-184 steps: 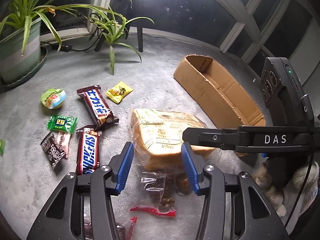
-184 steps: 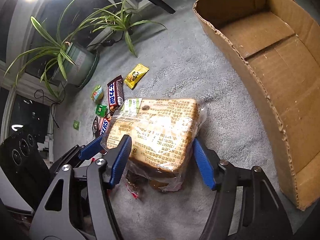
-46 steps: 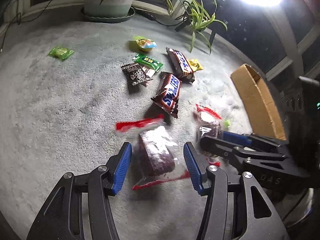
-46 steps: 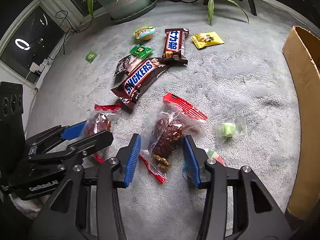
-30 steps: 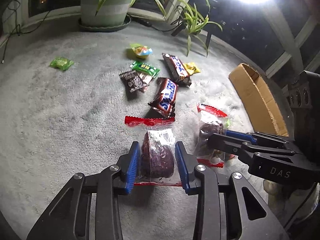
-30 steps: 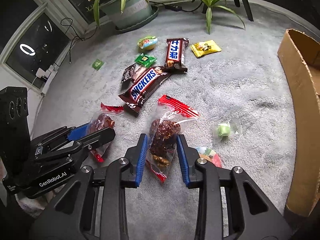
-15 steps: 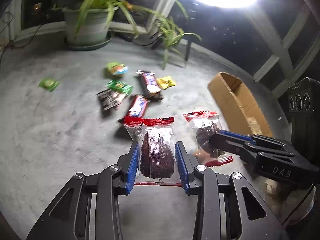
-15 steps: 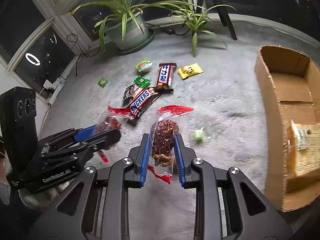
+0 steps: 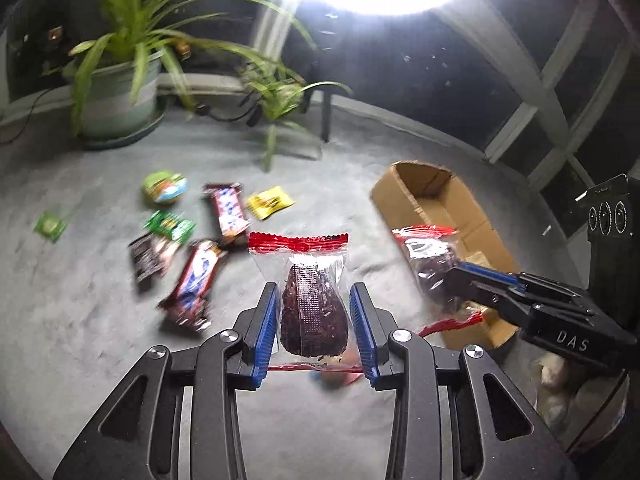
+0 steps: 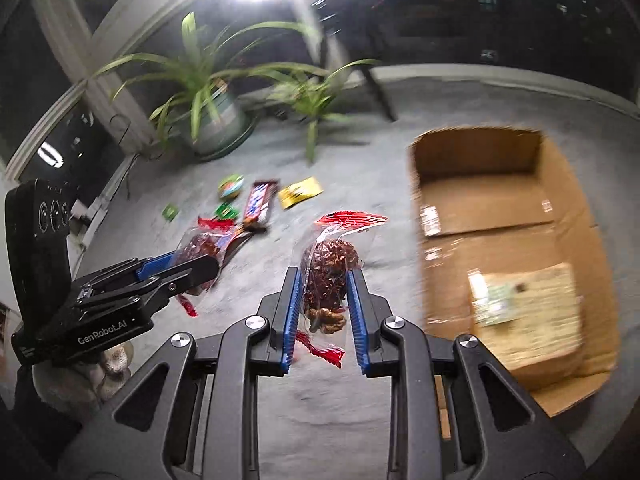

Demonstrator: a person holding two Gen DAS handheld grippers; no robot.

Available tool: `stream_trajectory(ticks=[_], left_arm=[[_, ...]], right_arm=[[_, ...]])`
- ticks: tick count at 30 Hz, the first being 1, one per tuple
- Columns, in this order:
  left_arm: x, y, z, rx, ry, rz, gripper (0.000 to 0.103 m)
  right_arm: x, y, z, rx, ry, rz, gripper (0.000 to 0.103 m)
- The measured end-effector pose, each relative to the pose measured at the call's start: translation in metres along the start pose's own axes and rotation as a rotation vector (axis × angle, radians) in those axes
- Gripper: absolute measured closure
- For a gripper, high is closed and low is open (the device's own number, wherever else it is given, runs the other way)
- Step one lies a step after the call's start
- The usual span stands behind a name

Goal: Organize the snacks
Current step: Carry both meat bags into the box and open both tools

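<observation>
The date pack (image 9: 314, 304) sits pinched between the blue pads of the left claw (image 9: 314, 320), lifted clear of the carpet (image 9: 80, 320), its red seal (image 9: 298, 242) upward. The nut pack (image 10: 328, 276) is pinched the same way in the right claw (image 10: 326, 312), held just left of the box (image 10: 500, 208). Both are gripped across the bulging middle, likely so the slippery film cannot slide out during the carry. The box holds the bread (image 10: 528, 312) at its near end, so the packs probably go in beside it.

Half a second ago both packs were already gripped and raised; since then the claws have swung toward the box, which fills more of the right view. Six seconds ago the bread lay on the carpet. The bars (image 9: 192, 280) and small sweets (image 9: 270, 202) remain scattered near the plants (image 9: 116, 92)
</observation>
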State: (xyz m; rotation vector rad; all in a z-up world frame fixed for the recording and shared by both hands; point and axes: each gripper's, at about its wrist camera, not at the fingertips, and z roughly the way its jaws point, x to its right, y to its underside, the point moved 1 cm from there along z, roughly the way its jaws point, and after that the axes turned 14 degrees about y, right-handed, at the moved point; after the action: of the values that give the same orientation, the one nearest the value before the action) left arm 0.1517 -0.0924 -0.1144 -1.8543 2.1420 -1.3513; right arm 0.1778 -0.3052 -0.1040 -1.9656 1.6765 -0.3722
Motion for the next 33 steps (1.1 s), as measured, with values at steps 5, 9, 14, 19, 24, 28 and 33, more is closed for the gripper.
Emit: stream_trajectory(ticks=[5, 9, 14, 19, 24, 28, 33], left_arm=[[0.028, -0.017, 0.025, -0.006, 0.029, 0.048, 0.069], [0.054, -0.032, 0.052, -0.017, 0.053, 0.092, 0.069], [0.079, -0.044, 0.081, -0.036, 0.087, 0.119, 0.069], [0.103, -0.050, 0.110, -0.060, 0.111, 0.147, 0.069], [0.116, -0.050, 0.126, -0.083, 0.112, 0.160, 0.067], [0.119, -0.051, 0.127, -0.080, 0.097, 0.164, 0.053], [0.115, -0.052, 0.115, -0.064, 0.097, 0.164, 0.053]], right_arm=[[0.049, -0.018, -0.003, 0.019, 0.054, 0.055, 0.079], [0.084, -0.030, 0.001, 0.022, 0.096, 0.090, 0.079], [0.114, -0.042, 0.010, 0.027, 0.144, 0.092, 0.079], [0.133, -0.044, 0.014, 0.019, 0.160, 0.103, 0.078], [0.145, -0.044, 0.015, 0.014, 0.174, 0.116, 0.075], [0.147, -0.043, 0.010, 0.029, 0.186, 0.119, 0.057], [0.144, -0.041, 0.000, 0.045, 0.184, 0.122, 0.052]])
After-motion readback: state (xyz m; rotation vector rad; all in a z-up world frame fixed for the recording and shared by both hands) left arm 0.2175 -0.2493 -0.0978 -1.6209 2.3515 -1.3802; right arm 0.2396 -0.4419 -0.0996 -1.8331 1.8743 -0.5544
